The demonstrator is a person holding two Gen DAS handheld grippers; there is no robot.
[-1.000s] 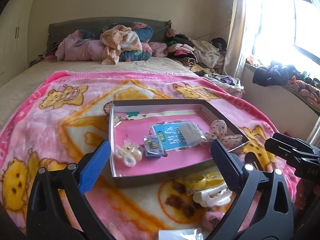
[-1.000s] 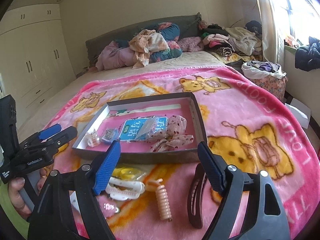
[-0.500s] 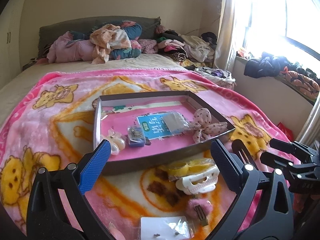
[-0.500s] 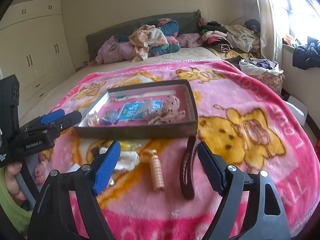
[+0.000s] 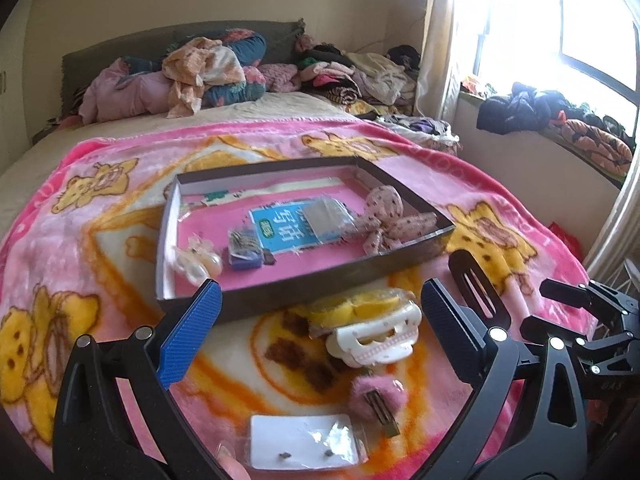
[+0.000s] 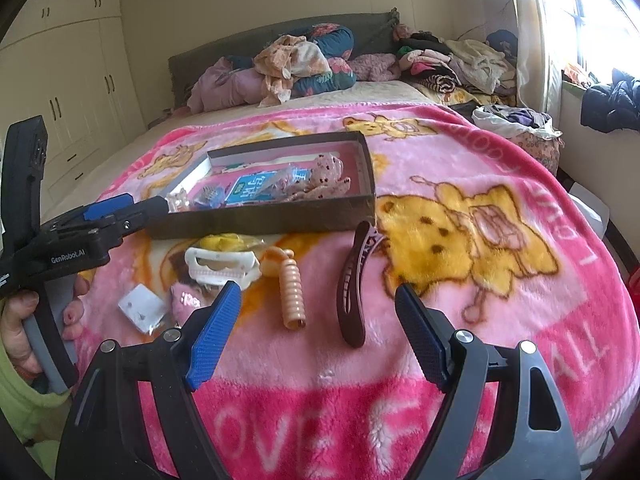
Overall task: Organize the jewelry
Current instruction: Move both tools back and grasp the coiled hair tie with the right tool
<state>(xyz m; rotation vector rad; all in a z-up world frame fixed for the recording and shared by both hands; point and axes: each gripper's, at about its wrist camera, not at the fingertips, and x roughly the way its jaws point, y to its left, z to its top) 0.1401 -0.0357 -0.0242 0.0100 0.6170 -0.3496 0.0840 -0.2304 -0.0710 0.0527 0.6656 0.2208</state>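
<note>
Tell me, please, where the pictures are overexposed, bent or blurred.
Left wrist view: the window is blown out to white, the bed edges curve from the fisheye lens, and the earring card looks slightly soft. Right wrist view: the window glares too, and the wardrobe bows.

you work over a bed [image 6: 380, 92] spread with a pink bear blanket [image 6: 500, 184]. on the blanket sit a dark shallow box [image 5: 312, 288], a white claw clip [image 5: 372, 340], a brown hair clip [image 6: 352, 284], a peach spiral tie [image 6: 291, 294], a fuzzy pink clip [image 5: 374, 394] and an earring card [image 5: 304, 442]. clothes [image 6: 296, 64] pile by the headboard.
</note>
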